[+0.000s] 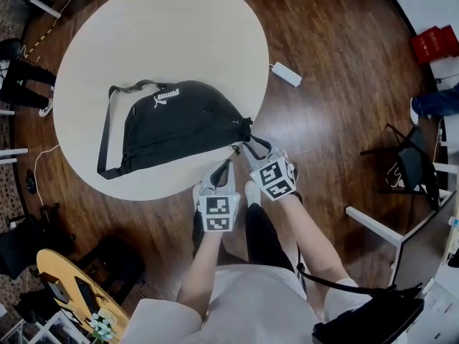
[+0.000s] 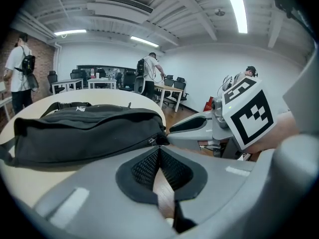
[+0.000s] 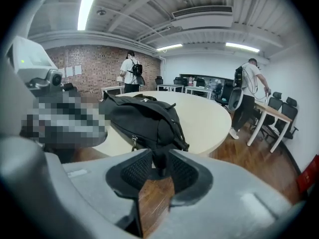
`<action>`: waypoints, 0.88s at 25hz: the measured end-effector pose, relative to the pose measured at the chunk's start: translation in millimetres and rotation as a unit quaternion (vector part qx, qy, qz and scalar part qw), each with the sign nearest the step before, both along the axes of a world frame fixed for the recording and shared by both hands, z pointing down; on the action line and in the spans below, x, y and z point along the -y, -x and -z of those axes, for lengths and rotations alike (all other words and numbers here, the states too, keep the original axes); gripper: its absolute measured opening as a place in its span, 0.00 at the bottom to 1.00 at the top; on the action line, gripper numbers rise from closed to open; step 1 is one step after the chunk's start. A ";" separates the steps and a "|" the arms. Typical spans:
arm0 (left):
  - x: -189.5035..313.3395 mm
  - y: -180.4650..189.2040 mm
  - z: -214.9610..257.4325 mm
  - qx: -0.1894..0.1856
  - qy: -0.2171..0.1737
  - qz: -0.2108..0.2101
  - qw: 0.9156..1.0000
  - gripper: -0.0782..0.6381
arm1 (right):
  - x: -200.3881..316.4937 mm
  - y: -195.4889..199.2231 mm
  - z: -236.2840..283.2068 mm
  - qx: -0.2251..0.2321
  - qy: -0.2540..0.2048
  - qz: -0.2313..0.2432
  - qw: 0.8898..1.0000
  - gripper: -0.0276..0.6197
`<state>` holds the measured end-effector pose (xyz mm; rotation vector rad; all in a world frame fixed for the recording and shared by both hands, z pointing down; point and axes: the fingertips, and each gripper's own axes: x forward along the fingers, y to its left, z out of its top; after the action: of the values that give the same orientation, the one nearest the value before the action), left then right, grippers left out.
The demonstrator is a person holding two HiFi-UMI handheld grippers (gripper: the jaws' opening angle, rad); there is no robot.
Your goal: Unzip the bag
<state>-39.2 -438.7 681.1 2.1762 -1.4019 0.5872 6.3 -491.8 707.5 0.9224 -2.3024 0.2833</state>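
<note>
Puma logo [image 1: 166,95] on bag [image 1: 179,124] legible in head view only; left gripper [image 1: 229,162] closed empty, right gripper [image 1: 244,147] parted astride bag's tab [image 3: 159,161].

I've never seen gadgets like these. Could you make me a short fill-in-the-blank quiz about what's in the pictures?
1. The black bag lies on a round ____.
2. The left gripper has its jaws ____, with nothing between them.
3. The right gripper has its jaws ____, with the bag's end tab between them.

Missing words: table; shut; open.
</note>
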 end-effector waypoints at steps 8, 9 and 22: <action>-2.5 -4.2 -8.5 0.002 0.006 -0.001 1.000 0.14 | 3.5 5.2 -12.7 -0.047 -0.054 0.078 0.994 0.18; -3.5 -5.3 -9.3 0.002 0.007 -0.002 1.000 0.14 | 2.0 6.0 -14.4 -0.056 -0.055 0.088 0.993 0.18; 4.2 -8.1 -8.0 -0.006 0.002 0.004 1.000 0.19 | 0.5 5.7 -0.2 -0.029 -0.018 0.060 0.998 0.11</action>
<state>-31.1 -442.9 689.1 2.1657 -1.4010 0.5731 0.6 -492.3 707.7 0.7952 -2.3040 0.1626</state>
